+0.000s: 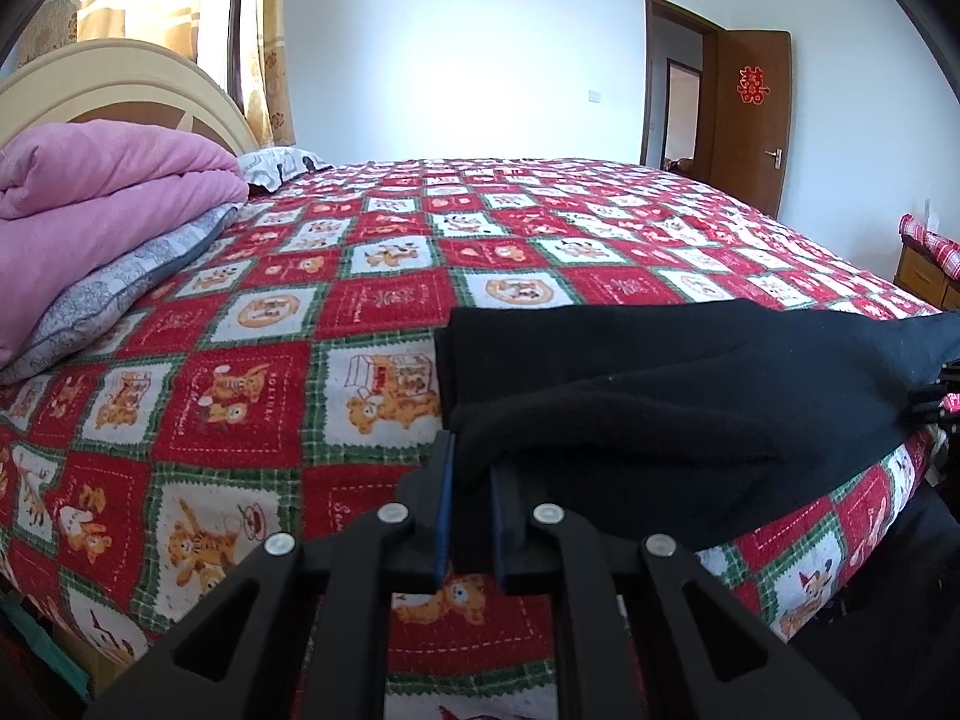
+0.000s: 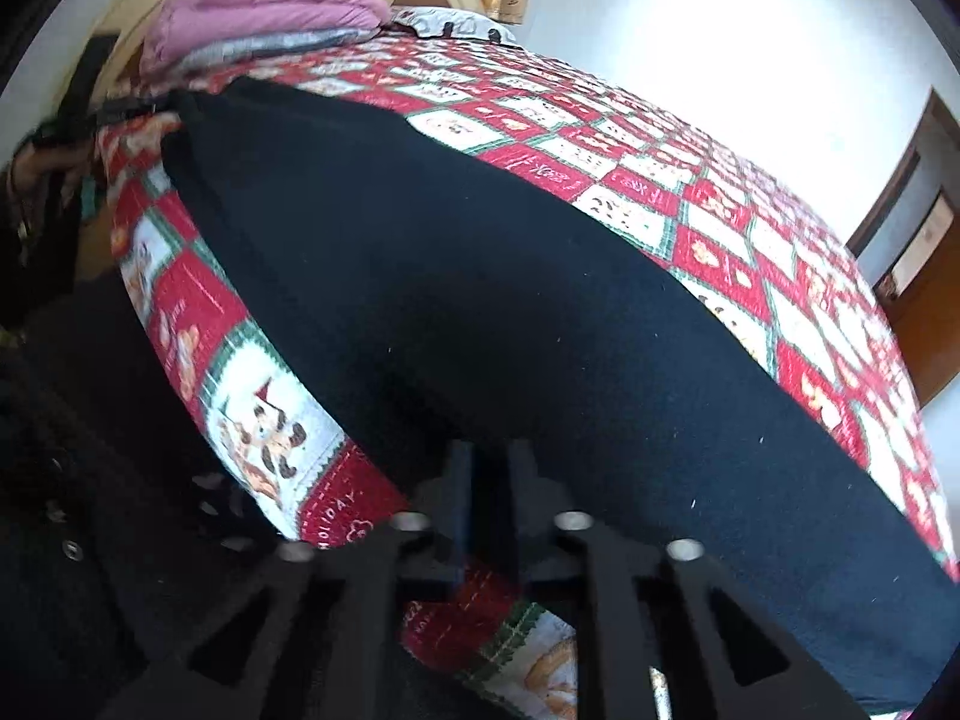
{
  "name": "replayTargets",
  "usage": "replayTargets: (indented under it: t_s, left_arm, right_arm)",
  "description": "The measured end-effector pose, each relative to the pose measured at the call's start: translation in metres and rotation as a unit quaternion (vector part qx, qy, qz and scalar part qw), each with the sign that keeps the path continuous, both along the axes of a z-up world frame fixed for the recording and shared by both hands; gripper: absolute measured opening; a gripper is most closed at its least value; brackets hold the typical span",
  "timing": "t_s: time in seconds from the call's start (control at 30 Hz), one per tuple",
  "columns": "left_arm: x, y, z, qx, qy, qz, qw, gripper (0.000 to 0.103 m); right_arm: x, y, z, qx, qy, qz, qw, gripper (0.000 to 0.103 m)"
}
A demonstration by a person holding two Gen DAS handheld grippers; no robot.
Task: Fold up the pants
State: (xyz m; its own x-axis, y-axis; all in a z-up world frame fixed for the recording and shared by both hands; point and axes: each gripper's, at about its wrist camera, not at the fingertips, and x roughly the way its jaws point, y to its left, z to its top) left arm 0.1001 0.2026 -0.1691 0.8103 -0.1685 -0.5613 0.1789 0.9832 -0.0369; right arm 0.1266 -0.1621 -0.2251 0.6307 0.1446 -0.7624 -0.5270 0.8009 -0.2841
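The black pants [image 1: 690, 396] lie along the near edge of the bed [image 1: 384, 300], on the red checked cover. The left gripper [image 1: 471, 474] pinches one end of the pants between its blue pads (fabric fills the gap). The right gripper [image 2: 489, 468] stands at the cloth edge with narrow jaws; whether it pinches the pants I cannot tell.

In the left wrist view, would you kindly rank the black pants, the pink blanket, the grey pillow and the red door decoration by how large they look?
1. black pants, nearest the camera, so partly inflated
2. pink blanket
3. grey pillow, mostly covered by the blanket
4. red door decoration, far off
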Motion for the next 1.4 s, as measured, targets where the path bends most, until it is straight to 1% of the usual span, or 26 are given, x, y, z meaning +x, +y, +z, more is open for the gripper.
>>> replayTargets:
  t_s: [0.07, 0.13, 0.27, 0.33, 0.37, 0.4, 0.5, 0.57, 0.63, 0.7, 0.77, 0.83, 0.9, 0.97, 1.03, 1.13, 1.2, 1.23, 1.27, 1.3, 1.33, 1.37, 1.4]
  left_arm:
    - [0.000, 0.000, -0.001, -0.002, 0.001, 0.000, 1.0000, 0.012]
    - [0.000, 0.000, -0.001, -0.002, 0.001, 0.000, 1.0000, 0.012]
    - [0.001, 0.001, -0.002, -0.004, 0.002, 0.000, 1.0000, 0.012]
    - [0.001, 0.000, -0.003, -0.005, 0.002, 0.000, 1.0000, 0.012]
    - [0.001, 0.000, -0.002, -0.004, 0.001, 0.000, 1.0000, 0.012]
    - [0.000, 0.000, -0.002, -0.003, -0.001, 0.001, 1.0000, 0.012]
    - [-0.001, 0.001, 0.002, 0.002, -0.012, 0.004, 0.9999, 0.012]
    - [-0.003, 0.002, 0.006, 0.011, -0.021, 0.006, 0.9997, 0.012]
    - [-0.006, 0.004, 0.007, 0.019, -0.033, 0.001, 0.9993, 0.012]
    - [-0.006, 0.004, 0.002, 0.033, -0.032, -0.003, 0.9989, 0.012]
    - [-0.005, 0.009, -0.006, 0.023, -0.023, -0.002, 0.9995, 0.011]
    - [-0.005, 0.013, -0.015, 0.022, -0.012, 0.007, 0.9997, 0.008]
    - [-0.005, 0.020, -0.022, 0.017, -0.003, 0.014, 0.9997, 0.008]
    - [-0.006, 0.032, -0.027, -0.013, 0.004, 0.018, 0.9997, 0.008]
    - [-0.007, 0.041, -0.030, -0.024, 0.007, 0.034, 0.9991, 0.008]
    - [-0.010, 0.054, -0.030, -0.040, 0.006, 0.061, 0.9973, 0.008]
    - [-0.015, 0.060, -0.020, -0.042, -0.006, 0.086, 0.9954, 0.009]
    - [-0.017, 0.061, -0.014, -0.044, -0.013, 0.090, 0.9949, 0.011]
    - [-0.019, 0.058, -0.007, -0.043, -0.024, 0.091, 0.9947, 0.015]
    - [-0.020, 0.054, 0.000, -0.041, -0.034, 0.088, 0.9947, 0.017]
    - [-0.020, 0.044, 0.009, -0.043, -0.046, 0.075, 0.9951, 0.024]
    - [-0.020, 0.034, 0.016, -0.045, -0.053, 0.062, 0.9957, 0.033]
    - [-0.019, 0.024, 0.020, -0.044, -0.057, 0.051, 0.9961, 0.039]
  right_arm:
    - [0.001, 0.003, -0.004, -0.004, 0.005, 0.007, 1.000, 0.027]
    - [0.002, 0.003, -0.005, -0.006, -0.003, 0.005, 1.000, 0.027]
    - [0.009, -0.006, -0.001, 0.034, 0.012, -0.010, 0.999, 0.026]
    - [0.012, -0.007, -0.001, 0.037, 0.011, -0.015, 0.999, 0.018]
    - [0.012, -0.006, -0.002, 0.034, 0.006, -0.015, 0.999, 0.008]
    - [0.011, -0.005, -0.002, 0.033, 0.005, -0.014, 0.999, 0.003]
    - [0.004, -0.003, 0.006, 0.035, -0.013, -0.009, 0.999, 0.002]
    - [-0.004, -0.007, 0.020, 0.050, -0.028, -0.007, 0.998, 0.002]
    - [-0.009, -0.010, 0.032, 0.063, -0.034, -0.004, 0.997, 0.002]
    - [-0.013, -0.014, 0.039, 0.069, -0.032, 0.000, 0.997, 0.002]
    - [-0.015, -0.013, 0.032, 0.061, -0.023, 0.002, 0.998, 0.002]
    - [-0.014, -0.012, 0.021, 0.049, -0.012, 0.002, 0.999, 0.002]
    - [-0.012, -0.008, 0.007, 0.030, 0.001, 0.002, 1.000, 0.002]
    - [-0.010, -0.008, -0.001, 0.022, 0.014, 0.003, 1.000, 0.003]
    - [-0.011, -0.008, -0.004, 0.018, 0.012, 0.003, 1.000, 0.003]
    - [-0.007, -0.012, -0.003, 0.030, 0.032, 0.001, 0.999, 0.009]
    - [-0.010, -0.013, -0.001, 0.017, 0.024, -0.003, 1.000, 0.012]
    - [-0.011, -0.014, 0.001, 0.013, 0.022, -0.005, 1.000, 0.013]
    - [-0.013, -0.016, 0.003, 0.013, 0.021, -0.007, 1.000, 0.014]
    - [-0.015, -0.018, 0.005, 0.014, 0.017, -0.009, 1.000, 0.020]
    - [-0.017, -0.020, 0.009, 0.019, 0.013, -0.015, 1.000, 0.025]
    - [-0.017, -0.022, 0.011, 0.027, 0.014, -0.018, 0.999, 0.034]
    - [-0.017, -0.024, 0.013, 0.034, 0.015, -0.021, 0.999, 0.039]
